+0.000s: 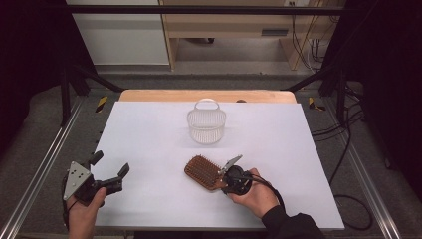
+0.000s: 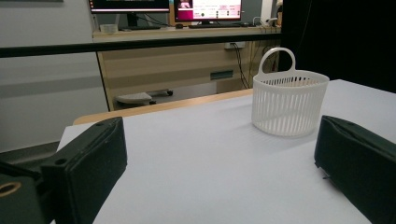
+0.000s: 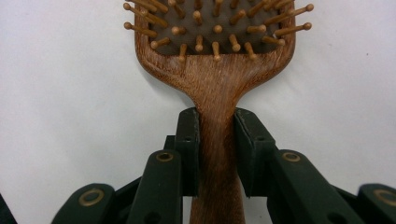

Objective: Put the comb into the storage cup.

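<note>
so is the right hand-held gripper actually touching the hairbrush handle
Touching. In the right gripper view both pads of the right hand-held gripper sit flush against the sides of the hairbrush handle, with no gap visible on either side.

— Evenly bright from above across the white table (image 1: 149, 134); black and murky at both sides of the high view.
— Soft grain overall. Faint shadow under the basket (image 1: 206, 124), another beside the hairbrush (image 3: 217, 70).
— Sharp on the bristles up close; blurred on the near jaws in the left gripper view, glowing monitors (image 2: 166, 5) slightly washed out.
</note>
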